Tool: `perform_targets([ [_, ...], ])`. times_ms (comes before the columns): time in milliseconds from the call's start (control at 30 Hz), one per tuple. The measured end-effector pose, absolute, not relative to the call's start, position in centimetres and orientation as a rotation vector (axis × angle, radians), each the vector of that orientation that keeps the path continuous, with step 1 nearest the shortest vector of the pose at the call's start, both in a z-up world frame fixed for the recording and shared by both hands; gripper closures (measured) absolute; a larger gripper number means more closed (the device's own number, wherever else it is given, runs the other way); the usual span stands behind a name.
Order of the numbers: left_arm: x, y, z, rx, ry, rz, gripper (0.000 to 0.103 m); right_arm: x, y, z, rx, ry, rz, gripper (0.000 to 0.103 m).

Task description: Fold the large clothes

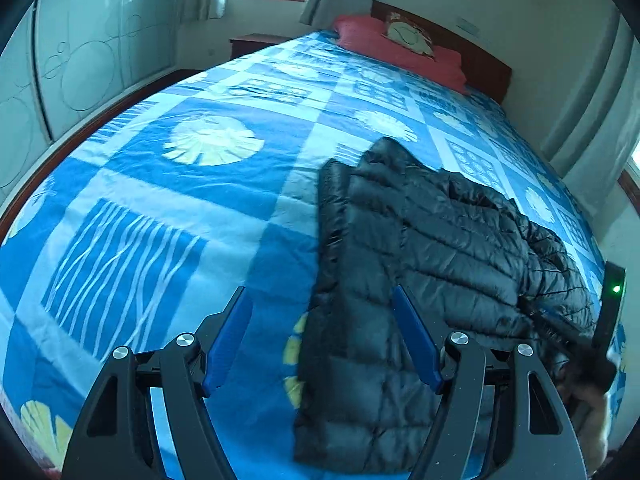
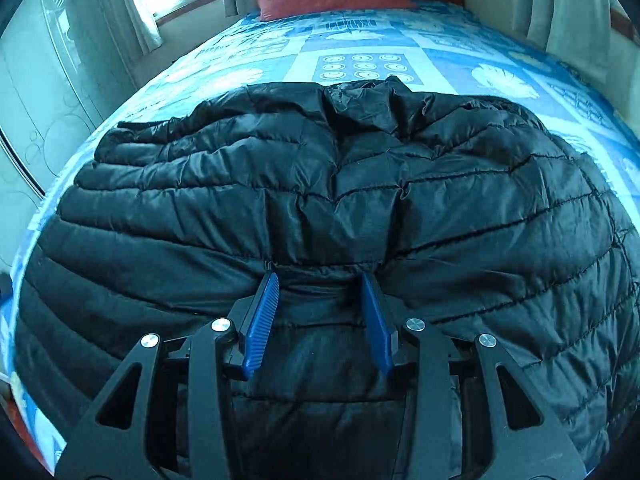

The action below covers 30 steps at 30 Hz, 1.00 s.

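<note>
A black quilted puffer jacket (image 1: 420, 240) lies spread on a blue patterned bedspread (image 1: 160, 208). My left gripper (image 1: 319, 291) stands open just above the jacket's left edge. That edge runs between its blue pads (image 1: 230, 328), which touch nothing. In the right wrist view the jacket (image 2: 320, 160) fills most of the frame. My right gripper (image 2: 320, 276) is shut on a bunched ridge of the jacket's near part, and the fabric puckers at its fingertips. The right gripper's black body with a green light (image 1: 610, 308) shows at the left wrist view's right edge.
A red pillow (image 1: 400, 44) and a cushion lie at the wooden headboard (image 1: 480, 64). A pale wardrobe (image 1: 80, 60) stands along the bed's left side, with a nightstand (image 1: 256, 42) under the window. Curtains hang at the right. The bedspread left of the jacket is bare.
</note>
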<state>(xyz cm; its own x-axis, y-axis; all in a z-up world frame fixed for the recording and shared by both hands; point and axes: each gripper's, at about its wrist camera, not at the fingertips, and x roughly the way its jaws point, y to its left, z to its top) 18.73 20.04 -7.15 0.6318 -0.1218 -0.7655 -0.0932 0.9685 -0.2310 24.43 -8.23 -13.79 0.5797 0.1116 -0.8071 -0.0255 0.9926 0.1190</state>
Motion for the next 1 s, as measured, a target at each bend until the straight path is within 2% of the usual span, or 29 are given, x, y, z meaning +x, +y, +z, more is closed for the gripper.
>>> perform_targets([
  [133,20.8,19.0,-7.7,-0.248,0.927,-0.038,0.028,24.3,-8.3,-13.9,0.106,0.948,0.083,0.061],
  [467,25.3,18.0,-12.0,-0.216,1.074,-0.039,0.028,24.3,-8.3,-14.3,0.091,0.923,0.08,0.061],
  [633,26.5,18.8,-14.1,-0.358,1.121,-0.141,0.047,24.1,-8.1,-14.4,0.084,0.91,0.075,0.061],
  [700,26.3,18.2,-13.6,-0.342,1.115,-0.169,0.066,23.8,-7.8,-14.4,0.071,0.903,0.071,0.061],
  [767,26.0,17.5,-12.8,-0.305,1.102,-0.179,0.076,23.8,-7.7,-14.5,0.064,0.898,0.068,0.061],
  [867,25.3,16.7,-10.9,-0.272,1.066,-0.166,0.082,23.7,-7.7,-14.6,0.063,0.896,0.069,0.061],
  [1000,24.4,16.2,-8.9,-0.256,1.016,-0.159,0.083,23.7,-7.6,-14.5,0.052,0.893,0.065,0.061],
])
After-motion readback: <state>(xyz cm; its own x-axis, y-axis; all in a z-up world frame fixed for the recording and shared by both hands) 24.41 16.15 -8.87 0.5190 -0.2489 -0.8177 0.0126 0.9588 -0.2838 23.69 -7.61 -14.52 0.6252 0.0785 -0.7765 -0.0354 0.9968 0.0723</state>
